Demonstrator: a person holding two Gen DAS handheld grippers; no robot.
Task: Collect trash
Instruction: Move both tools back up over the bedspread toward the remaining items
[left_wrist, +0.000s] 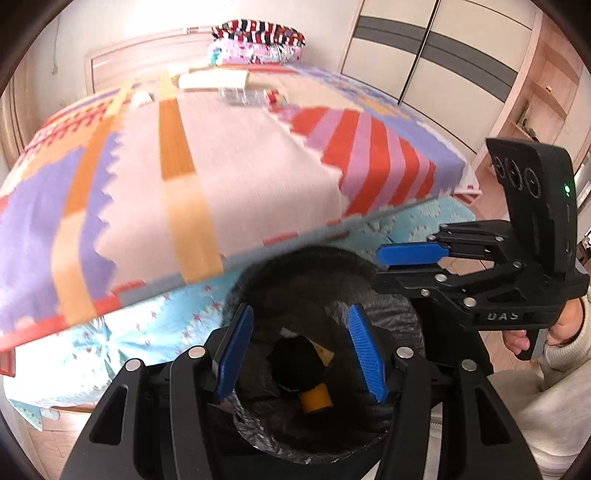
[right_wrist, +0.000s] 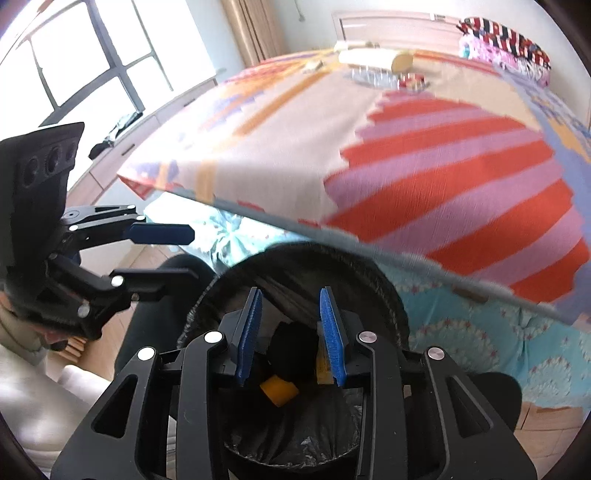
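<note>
Left wrist view: both tongs, left (left_wrist: 301, 350) and right (right_wrist: 291, 336), hung released over bin (left_wrist: 391, 317). Next, I'd sweep bed (left_wrist: 240, 155) for remaining litter (left_wrist: 243, 96).

I am in a bedroom at home. A bed spread with a patchwork blanket of orange, lilac and beige stripes (left_wrist: 229, 155) fills my view, folded striped quilts (left_wrist: 258, 38) stacked at its head. A tall sliding-door wardrobe with grey bands (left_wrist: 436, 55) lines one wall, and a large dark-framed window (right_wrist: 92, 62) with a beige curtain (right_wrist: 255, 29) lights the other.
</note>
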